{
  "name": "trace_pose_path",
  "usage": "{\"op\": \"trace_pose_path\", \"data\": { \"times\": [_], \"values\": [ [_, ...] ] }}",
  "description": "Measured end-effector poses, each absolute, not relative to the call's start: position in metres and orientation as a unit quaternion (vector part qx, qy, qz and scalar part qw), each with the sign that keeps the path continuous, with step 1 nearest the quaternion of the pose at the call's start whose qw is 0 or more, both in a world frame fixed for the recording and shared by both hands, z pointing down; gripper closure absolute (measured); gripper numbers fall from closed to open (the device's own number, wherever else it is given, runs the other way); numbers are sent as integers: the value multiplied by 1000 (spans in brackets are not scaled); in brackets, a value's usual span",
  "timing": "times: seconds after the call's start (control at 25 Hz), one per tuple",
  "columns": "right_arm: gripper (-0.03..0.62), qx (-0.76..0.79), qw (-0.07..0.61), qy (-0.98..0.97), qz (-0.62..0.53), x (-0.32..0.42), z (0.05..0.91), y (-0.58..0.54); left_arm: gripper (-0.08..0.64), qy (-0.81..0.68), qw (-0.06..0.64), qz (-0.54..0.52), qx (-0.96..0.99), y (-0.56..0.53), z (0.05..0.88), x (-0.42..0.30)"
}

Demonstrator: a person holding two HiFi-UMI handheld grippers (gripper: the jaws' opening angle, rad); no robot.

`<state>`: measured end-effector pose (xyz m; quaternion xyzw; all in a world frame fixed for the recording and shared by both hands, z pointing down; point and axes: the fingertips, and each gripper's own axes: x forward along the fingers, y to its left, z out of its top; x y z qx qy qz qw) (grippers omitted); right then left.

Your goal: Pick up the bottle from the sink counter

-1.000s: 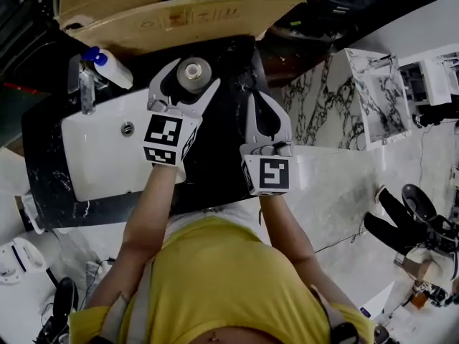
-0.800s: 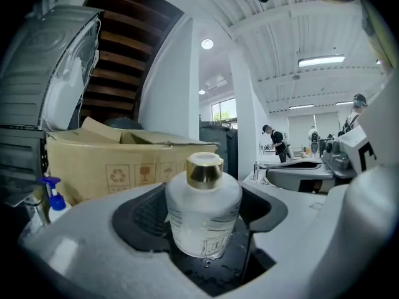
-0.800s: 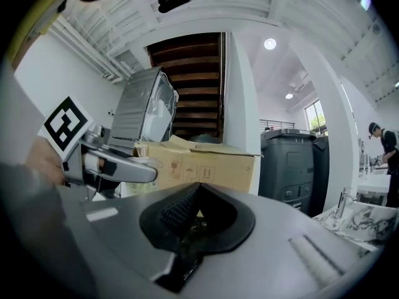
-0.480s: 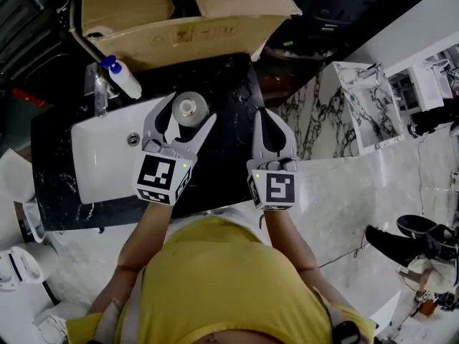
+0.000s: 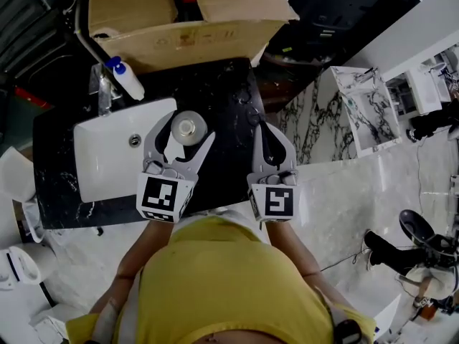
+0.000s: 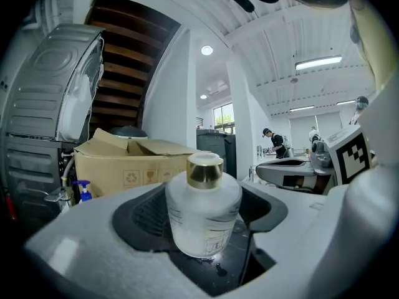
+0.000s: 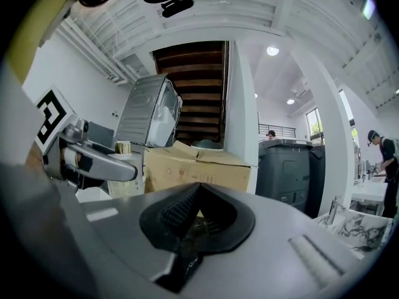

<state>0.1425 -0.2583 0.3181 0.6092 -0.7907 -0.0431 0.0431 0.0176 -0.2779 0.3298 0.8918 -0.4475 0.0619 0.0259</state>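
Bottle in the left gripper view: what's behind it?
A cardboard box with open flaps stands behind the bottle, with a blue pump dispenser by the box's left end. The bottle covers part of the box's right end and the counter behind it.

The black marbled tabletop (image 5: 222,99) in front of me has a white sink (image 5: 107,156) set into its left part. The bottle (image 5: 188,127) stands upright on the stone just right of the sink. A pump bottle (image 5: 128,79) sits beside the faucet (image 5: 105,92) at the back.

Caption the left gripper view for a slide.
Left gripper straddles an upright gold-capped bottle on the black counter, jaws apart.
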Motion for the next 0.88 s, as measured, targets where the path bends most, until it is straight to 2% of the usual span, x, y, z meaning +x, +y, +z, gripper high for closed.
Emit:
{"op": "trace_pose_path", "data": {
  "times": [0.88],
  "values": [
    [592, 603, 41, -796, -46, 131, 320, -248, 221, -448, 39, 63, 891, -278, 337, 16]
  ]
}}
